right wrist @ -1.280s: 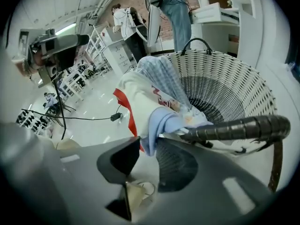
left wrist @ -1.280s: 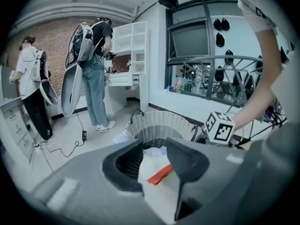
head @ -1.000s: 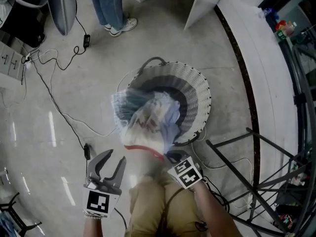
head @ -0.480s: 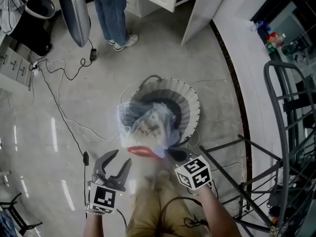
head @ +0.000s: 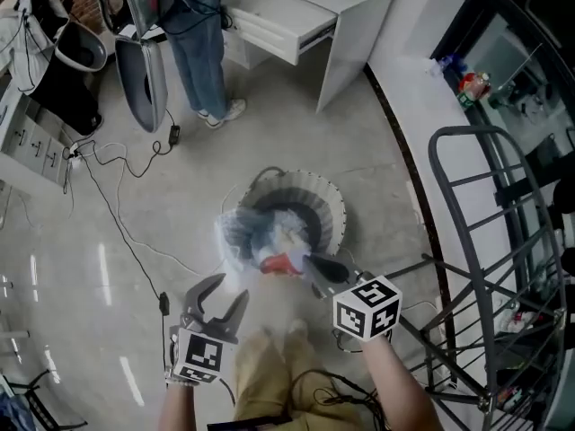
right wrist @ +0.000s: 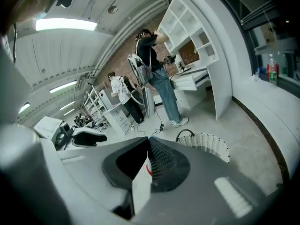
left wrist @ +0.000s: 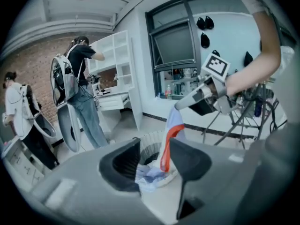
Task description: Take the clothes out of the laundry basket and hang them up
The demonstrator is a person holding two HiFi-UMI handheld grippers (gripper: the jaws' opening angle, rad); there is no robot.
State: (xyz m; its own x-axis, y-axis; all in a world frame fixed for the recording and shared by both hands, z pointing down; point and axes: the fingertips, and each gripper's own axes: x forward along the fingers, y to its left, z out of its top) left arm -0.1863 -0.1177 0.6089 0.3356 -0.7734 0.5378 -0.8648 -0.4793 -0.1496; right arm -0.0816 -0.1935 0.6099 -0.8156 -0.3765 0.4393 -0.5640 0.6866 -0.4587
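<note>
Clothes hang higher now than a second ago: one floppy white and blue piece with a red edge has come up out of the laundry basket, and its bottom end reaches down to the basket. Both grippers have gone up too, so in the head view the basket looks smaller and farther below than before. More of the room shows around it. The basket sits on the grey floor in the same spot. I count one basket, one lifted piece, two grippers with two fingers each, one dark drying rack on the right, and two people standing far back in the left gripper view. One of them, in blue jeans, also shows in the head view. The right gripper has its fingers pressed together on the top of the piece. A strip of white cloth with a bit of red sticks out between them in the right gripper view. The rest hangs down from the tips. The left gripper is beside the piece and not touching it. Its fingers are apart and have just been opening wider. Nothing is pinched between them. The cloth only shows in the gap, farther off, in the left gripper view.
</note>
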